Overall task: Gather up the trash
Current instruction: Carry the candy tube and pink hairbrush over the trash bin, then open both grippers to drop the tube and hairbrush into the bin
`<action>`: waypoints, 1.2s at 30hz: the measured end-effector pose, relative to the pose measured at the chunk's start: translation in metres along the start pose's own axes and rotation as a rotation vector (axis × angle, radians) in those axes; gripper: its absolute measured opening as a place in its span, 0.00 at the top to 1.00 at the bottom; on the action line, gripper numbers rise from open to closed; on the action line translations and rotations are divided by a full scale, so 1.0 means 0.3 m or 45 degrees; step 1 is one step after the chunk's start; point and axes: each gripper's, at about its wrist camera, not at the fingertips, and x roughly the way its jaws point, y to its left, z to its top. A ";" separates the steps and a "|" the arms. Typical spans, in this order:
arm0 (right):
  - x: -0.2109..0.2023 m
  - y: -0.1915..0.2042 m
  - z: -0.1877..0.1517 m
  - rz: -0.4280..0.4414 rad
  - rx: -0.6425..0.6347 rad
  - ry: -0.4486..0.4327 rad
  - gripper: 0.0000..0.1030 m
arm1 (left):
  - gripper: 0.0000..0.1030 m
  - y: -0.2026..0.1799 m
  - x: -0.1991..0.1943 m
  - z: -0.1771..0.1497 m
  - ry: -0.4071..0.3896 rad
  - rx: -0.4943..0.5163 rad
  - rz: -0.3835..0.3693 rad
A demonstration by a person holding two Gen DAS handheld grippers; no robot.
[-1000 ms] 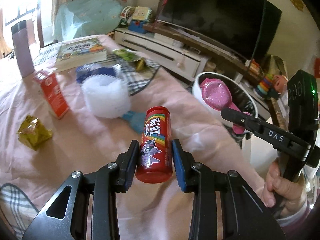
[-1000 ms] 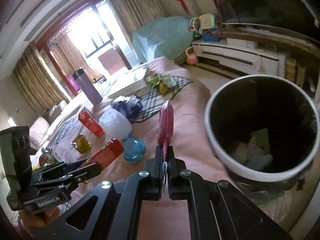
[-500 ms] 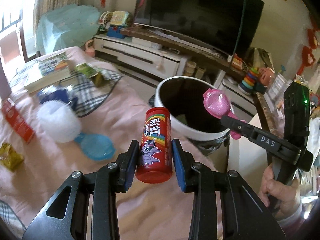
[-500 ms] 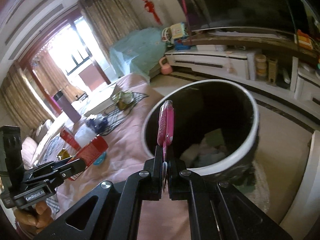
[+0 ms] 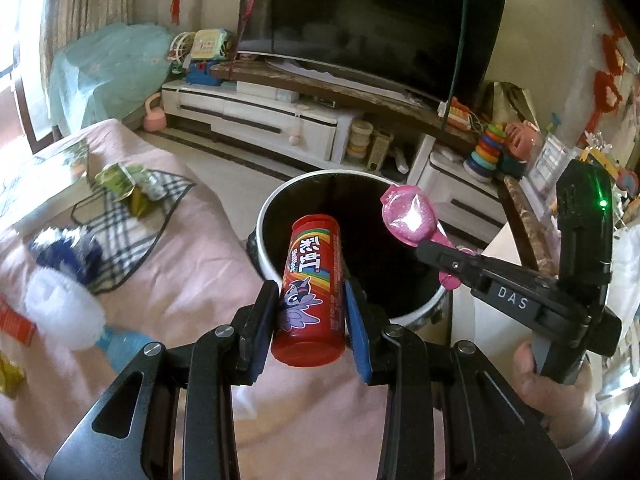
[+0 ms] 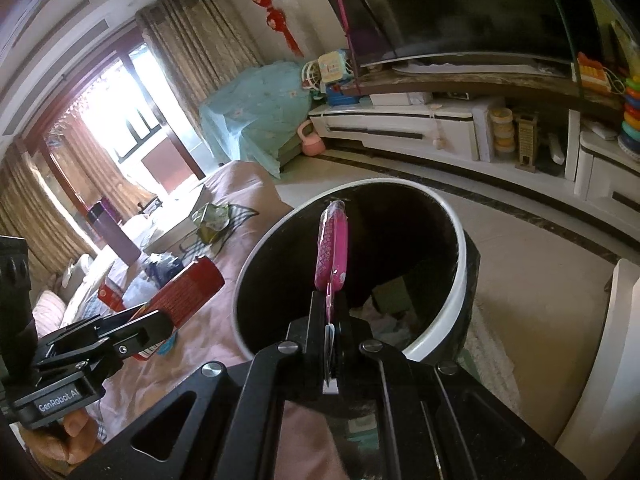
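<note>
I have the left gripper (image 5: 310, 304) clamped on the red candy tube (image 5: 310, 284), fingers pressing its sides, tube tilted with its top leaning over the near rim of the trash bin (image 5: 264, 216); the right gripper (image 6: 330, 316) has its fingers together on the thin end of a pink glittery package (image 6: 332, 246), which stands edge-up over the bin's mouth. Both pieces are, I judge, at the drop point, neither released yet; the bin already holds some paper scraps at the bottom. A good deal is left on the pink-covered bed (image 5: 192, 280): a green wrapper (image 5: 116, 176) on the checked cloth (image 5: 120, 236), a white fluffy thing (image 5: 60, 312) with a blue handle, a red carton at the left edge, a yellow wrapper at the far left. For room: the bin sits just beside the bed's edge, open floor lies beyond it towards the TV cabinet (image 6: 420, 128), and a white cabinet crowds the bin's right side, so the two grippers, near each other over the mouth, should part carefully.
</note>
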 end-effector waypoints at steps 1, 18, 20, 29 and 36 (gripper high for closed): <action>0.002 -0.004 0.004 -0.001 0.000 0.000 0.96 | 0.69 -0.002 0.010 0.008 0.004 0.003 0.000; 0.062 -0.058 0.062 -0.031 -0.003 0.025 0.96 | 0.68 -0.051 0.137 0.071 0.053 0.026 0.000; 0.066 -0.062 0.068 -0.034 -0.005 0.028 0.91 | 0.63 -0.050 0.141 0.074 0.056 0.022 0.004; 0.037 -0.059 0.064 -0.008 0.014 -0.017 0.36 | 0.34 -0.010 0.070 0.024 0.017 -0.041 0.018; 0.003 0.020 0.029 0.055 0.005 -0.051 0.14 | 0.27 0.106 -0.036 -0.089 0.002 -0.143 0.067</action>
